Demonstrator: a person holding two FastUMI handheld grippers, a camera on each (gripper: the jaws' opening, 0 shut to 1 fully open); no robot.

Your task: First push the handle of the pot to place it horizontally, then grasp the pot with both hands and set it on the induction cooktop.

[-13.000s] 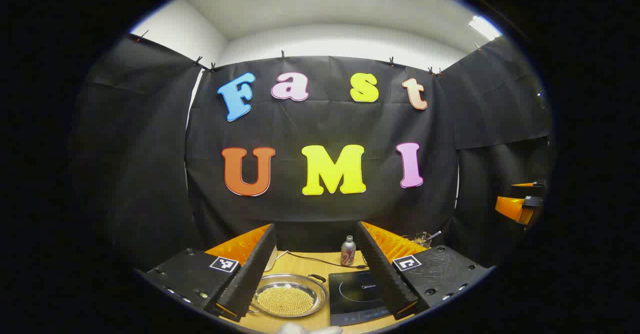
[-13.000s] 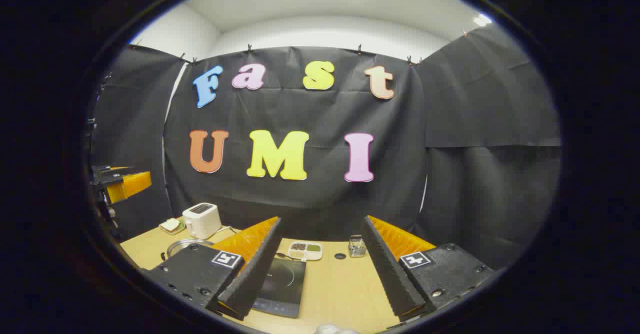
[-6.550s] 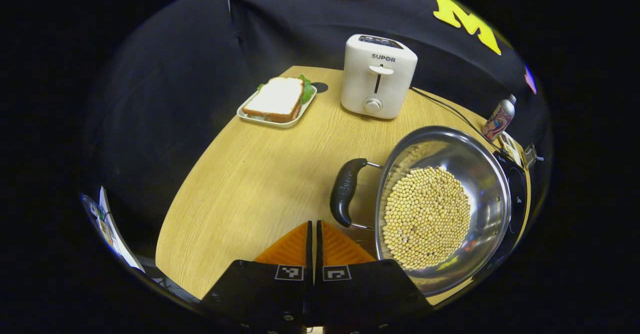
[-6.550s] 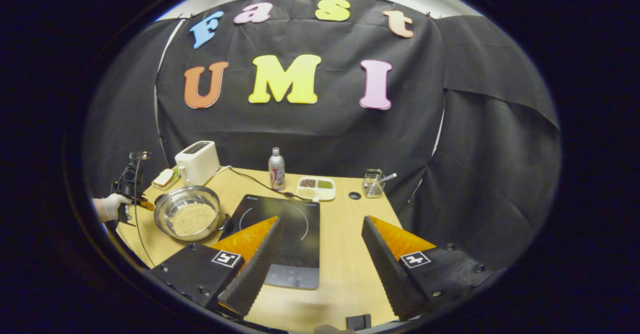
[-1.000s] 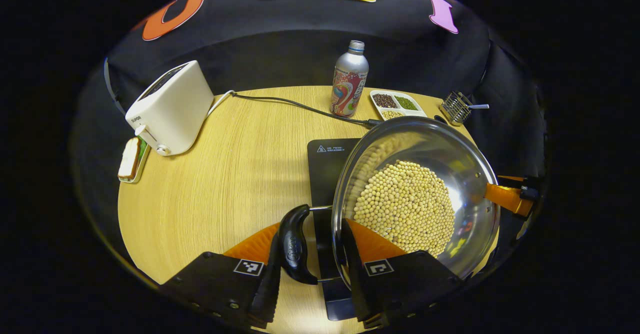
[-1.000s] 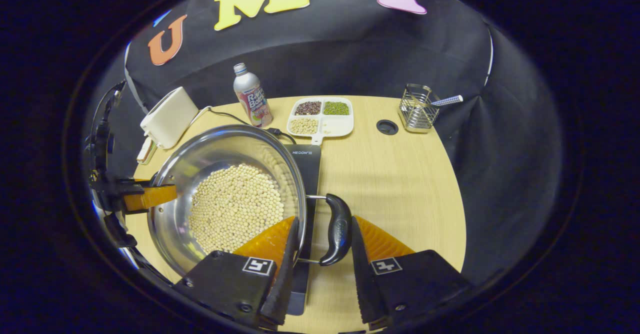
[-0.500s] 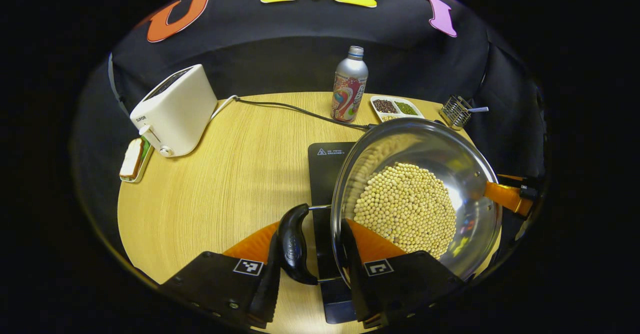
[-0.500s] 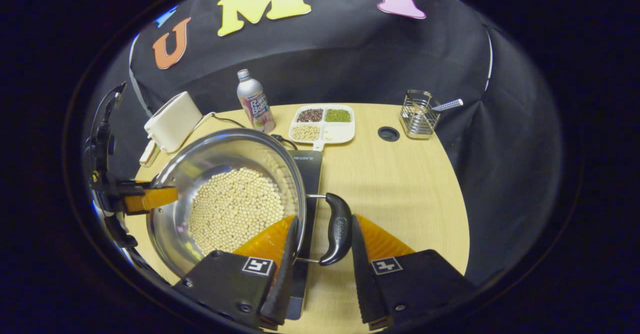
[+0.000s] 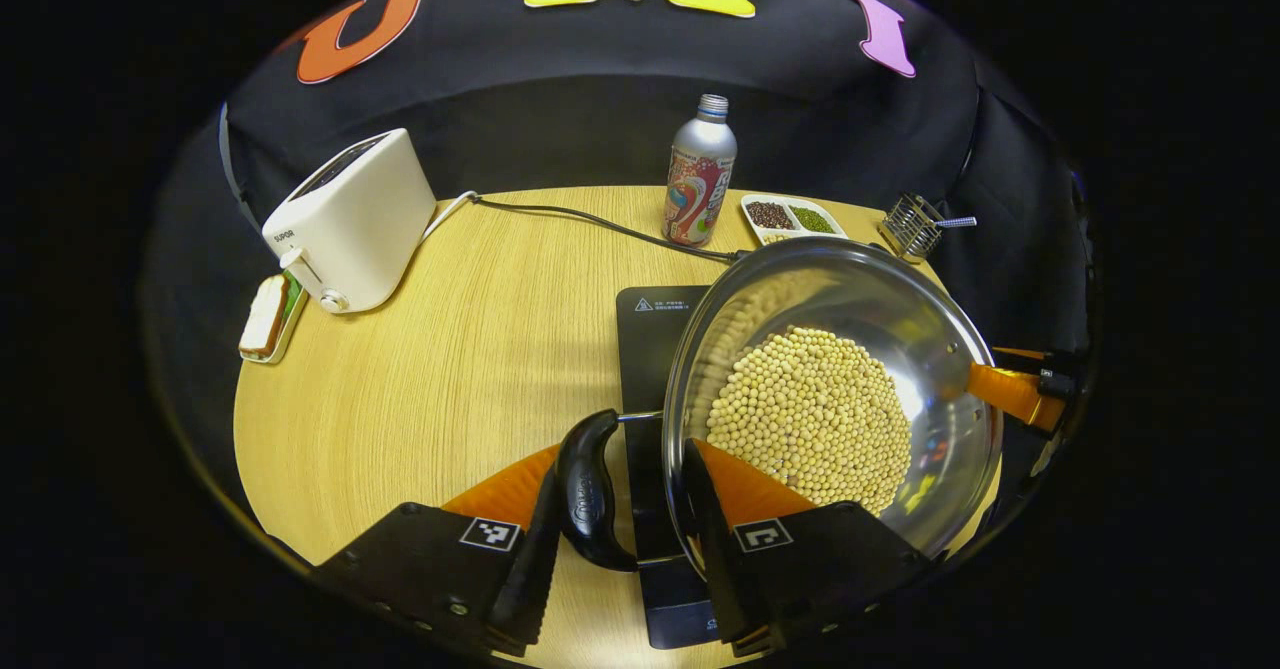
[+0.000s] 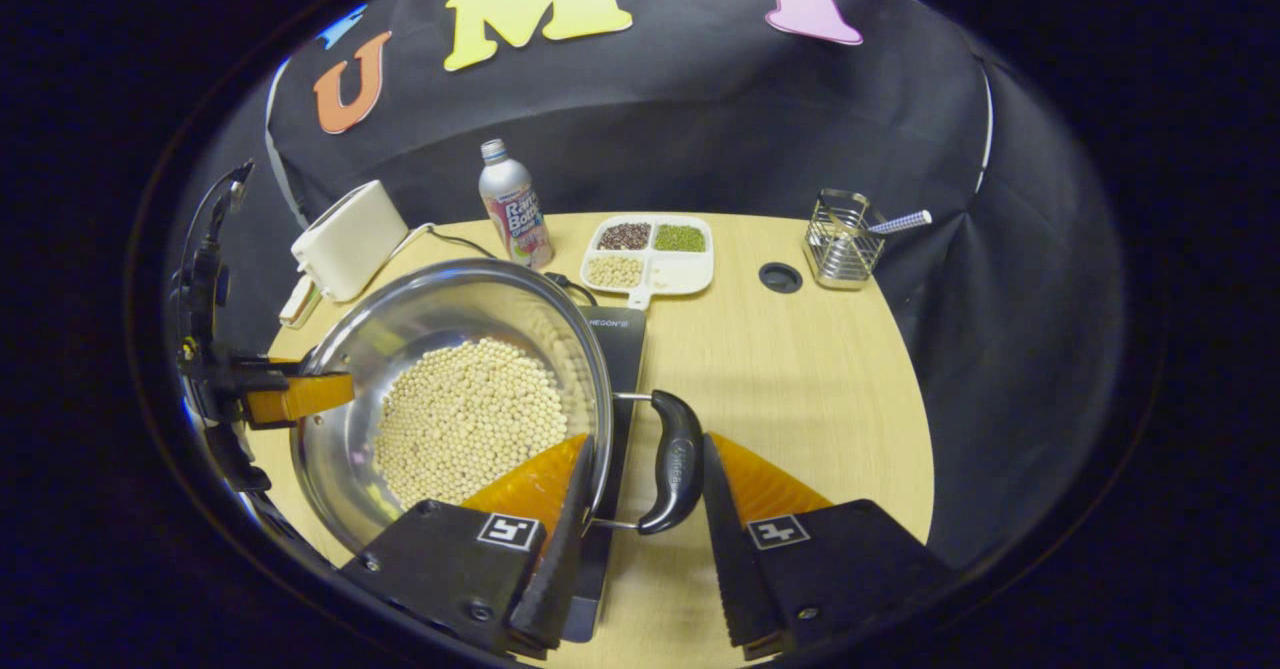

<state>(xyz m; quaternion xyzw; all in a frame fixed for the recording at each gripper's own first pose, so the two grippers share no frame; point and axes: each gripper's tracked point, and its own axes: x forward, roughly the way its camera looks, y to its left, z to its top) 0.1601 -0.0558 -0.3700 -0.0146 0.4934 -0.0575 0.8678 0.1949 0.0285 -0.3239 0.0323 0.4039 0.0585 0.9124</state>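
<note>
left gripper view, scanning left to right: one sandwich plate (image 9: pixel 264 317) at the tabletop (image 9: pixel 480 329) edge, one white toaster (image 9: pixel 350 219), one drink bottle (image 9: pixel 699 171), one divided dish of beans (image 9: pixel 793 217), one wire holder (image 9: pixel 912 227). left hand-held gripper (image 9: pixel 620 539) straddles the pot's left handle (image 9: pixel 588 489); outer finger sits against the black grip, inner finger lies by the pot wall with a gap to the grip, so it brackets the handle rather than clamps it. one steel pot (image 9: pixel 940 349), filled with pale beans (image 9: pixel 810 414), sits over the induction cooktop (image 9: pixel 655 334), whose dark glass shows beyond and under the near rim; cannot tell whether the base is touching the glass or just above it. right gripper view mirrors this: right hand-held gripper (image 10: pixel 640 524) around the right handle (image 10: pixel 675 461), fingers parted, outer one just beside the grip. both of the pot's two handles lie level. judgement: handle-push step done, two-handed carry at its very end, the step in hand being the set-down. next move calls for lowering both sides evenly so beans don't slosh, centring the pot on the cooktop ring, then spreading both pairs of fingers and backing out sideways clear of the handles.
</note>
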